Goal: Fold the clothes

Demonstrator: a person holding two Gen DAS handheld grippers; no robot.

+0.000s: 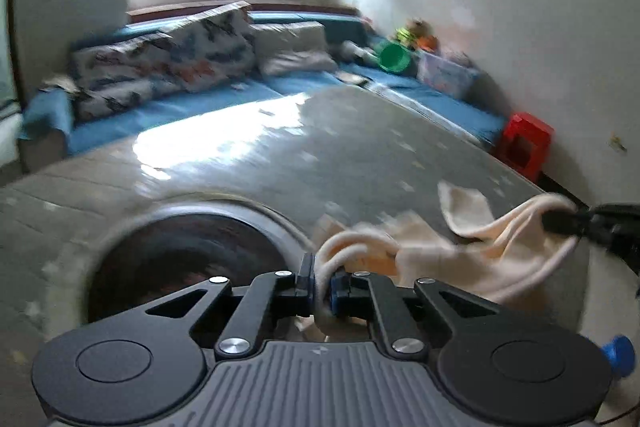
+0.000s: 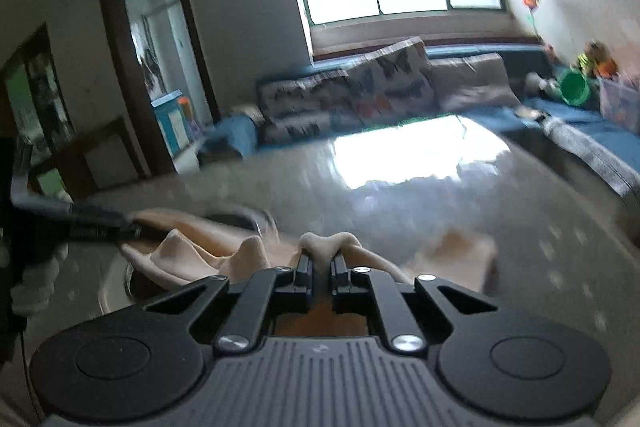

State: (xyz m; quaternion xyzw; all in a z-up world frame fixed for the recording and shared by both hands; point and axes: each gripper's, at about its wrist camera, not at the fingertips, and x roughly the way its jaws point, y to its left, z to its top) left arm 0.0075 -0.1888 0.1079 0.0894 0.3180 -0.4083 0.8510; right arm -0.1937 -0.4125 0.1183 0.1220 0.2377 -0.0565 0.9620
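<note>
Limply, soft cream garment [image 1: 452,247] (thin, rumpled) between both clamped tongs.

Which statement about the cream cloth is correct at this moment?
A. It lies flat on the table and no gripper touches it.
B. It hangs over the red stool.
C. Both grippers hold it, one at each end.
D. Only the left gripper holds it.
C: the left gripper is shut on one end of the cream cloth, and the right gripper pinches a bunch at the other.
</note>
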